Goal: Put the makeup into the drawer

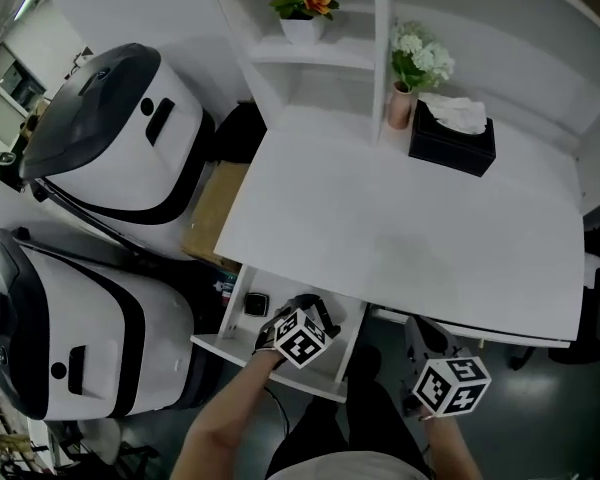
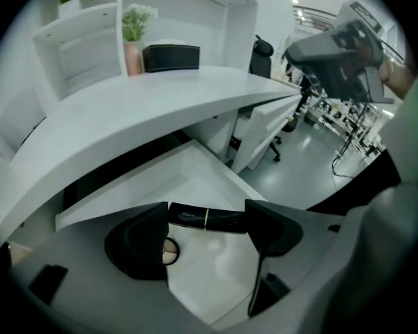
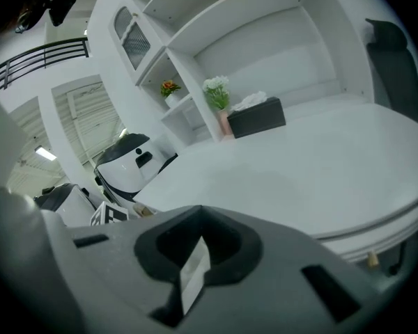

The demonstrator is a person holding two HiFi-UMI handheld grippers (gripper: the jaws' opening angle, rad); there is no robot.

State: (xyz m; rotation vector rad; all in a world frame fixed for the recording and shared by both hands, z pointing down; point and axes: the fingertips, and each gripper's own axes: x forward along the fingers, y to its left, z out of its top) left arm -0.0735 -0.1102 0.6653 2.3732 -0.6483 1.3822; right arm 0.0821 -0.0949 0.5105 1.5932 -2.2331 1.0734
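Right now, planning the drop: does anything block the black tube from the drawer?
Nothing visible. The black tube spans the left gripper's jaws over the open drawer's bare floor; a compact lies aside.

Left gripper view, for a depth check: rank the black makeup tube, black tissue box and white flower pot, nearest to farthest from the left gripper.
1. black makeup tube, between the left gripper jaws.
2. black tissue box, on the desktop beyond.
3. white flower pot, on the upper-left shelf.

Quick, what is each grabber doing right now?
Left gripper: jaws closed on the ends of a black makeup tube.
Right gripper: jaws shut, holding nothing.
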